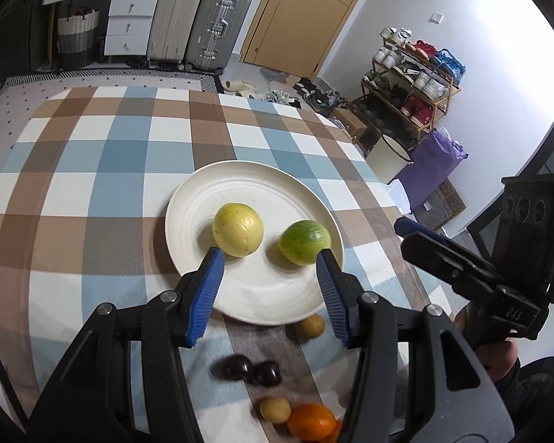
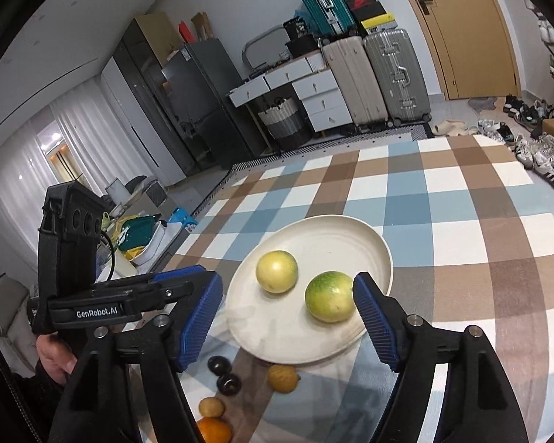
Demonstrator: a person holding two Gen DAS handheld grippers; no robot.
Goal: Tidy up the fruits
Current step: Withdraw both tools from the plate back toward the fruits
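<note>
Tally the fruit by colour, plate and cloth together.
Yellow, on plate: 1
Green, on plate: 1
Small tan, on cloth: 2
Dark, on cloth: 2
Orange, on cloth: 1
Total: 7

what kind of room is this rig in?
Most likely a lived-in home, a dining or entry area: a table under a checked cloth, suitcases stacked by a wooden door, and a shoe rack full of shoes.

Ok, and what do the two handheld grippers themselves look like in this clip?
Both are black plastic frames with silver pivot bolts and blue ribbed finger pads. The left gripper has white "GenRobot.AI" lettering and a thin black cable by its upright black housing, which has three round openings. The right gripper has a matching housing.
</note>
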